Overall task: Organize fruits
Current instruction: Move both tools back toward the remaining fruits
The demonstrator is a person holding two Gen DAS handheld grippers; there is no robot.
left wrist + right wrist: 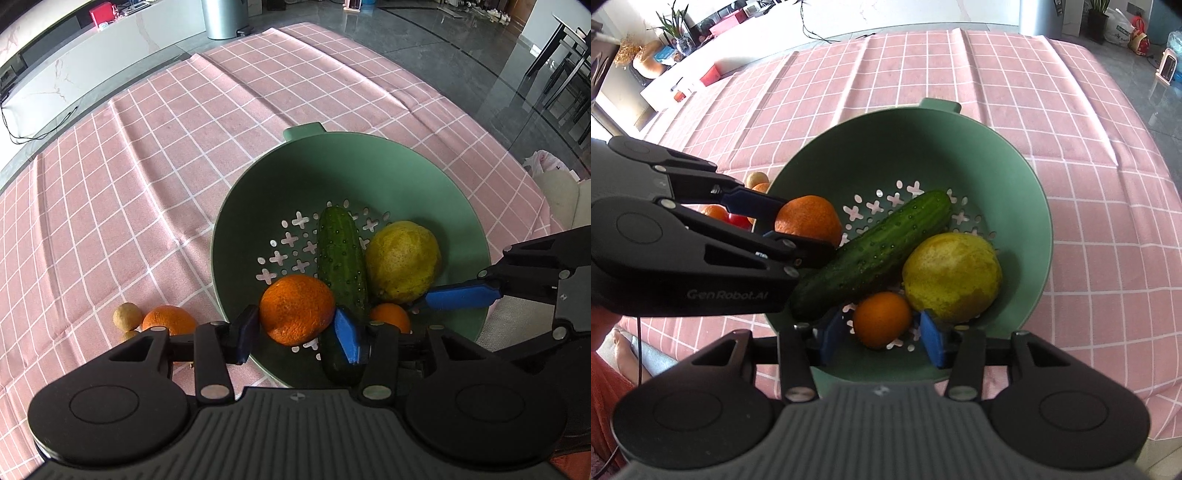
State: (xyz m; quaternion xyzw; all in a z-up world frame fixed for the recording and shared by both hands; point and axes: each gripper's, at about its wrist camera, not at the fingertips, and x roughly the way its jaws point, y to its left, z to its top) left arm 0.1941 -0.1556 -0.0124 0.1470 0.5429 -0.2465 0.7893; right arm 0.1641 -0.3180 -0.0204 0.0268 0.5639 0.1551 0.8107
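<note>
Both tongs pitched steeply down, side by side. Left tongs (297,334): jaws parted, pads flanking the large orange (297,308) with slight gaps, no clamp visible. Right tongs (882,338): jaws parted around the small orange (881,319), pads clear of it. Bare foot (626,354) visible lower left.

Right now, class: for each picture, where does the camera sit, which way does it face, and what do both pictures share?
Left wrist: on the left gripper, looking steeply down into the green colander; jaws flank a big orange; right gripper's finger intrudes.
Right wrist: on the right gripper, looking down likewise; jaws flank a small orange; a bare foot shows.
Shared: colander, cucumber, yellow fruit, both oranges.
</note>
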